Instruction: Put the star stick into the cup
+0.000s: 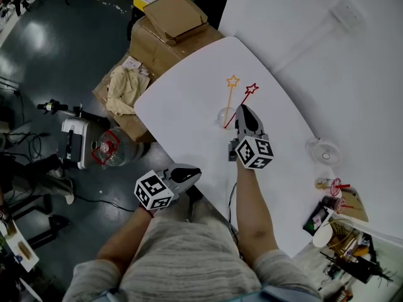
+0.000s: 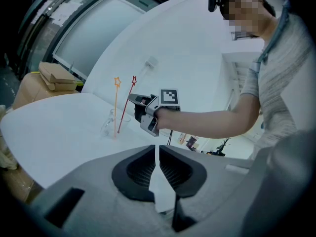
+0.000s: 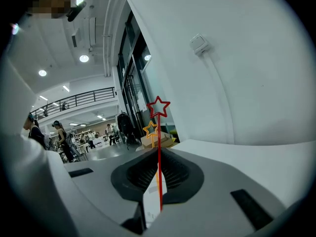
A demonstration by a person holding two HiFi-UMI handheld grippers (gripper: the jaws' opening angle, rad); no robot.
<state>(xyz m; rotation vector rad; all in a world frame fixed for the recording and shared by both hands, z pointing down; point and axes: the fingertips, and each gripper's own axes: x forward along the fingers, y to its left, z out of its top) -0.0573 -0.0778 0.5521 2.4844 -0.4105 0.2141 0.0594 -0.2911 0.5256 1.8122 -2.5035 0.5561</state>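
Note:
A clear cup (image 1: 225,116) stands on the white table (image 1: 189,106), with an orange star stick (image 1: 232,88) upright in it. My right gripper (image 1: 242,111) is shut on a red star stick (image 1: 249,92), tilted, its lower end down at the cup; whether it is inside I cannot tell. In the right gripper view the red star stick (image 3: 159,147) runs up between the shut jaws, with the orange star (image 3: 150,129) behind. My left gripper (image 1: 195,172) hangs at the table's near edge, shut and empty. The left gripper view shows the cup (image 2: 112,123), both sticks and the right gripper (image 2: 132,100).
Cardboard boxes (image 1: 170,27) stand off the table's far left edge. A small white fan (image 1: 324,151) lies at the table's right, and drink cups and clutter (image 1: 337,216) beyond it. A white wall (image 1: 327,49) runs along the far side.

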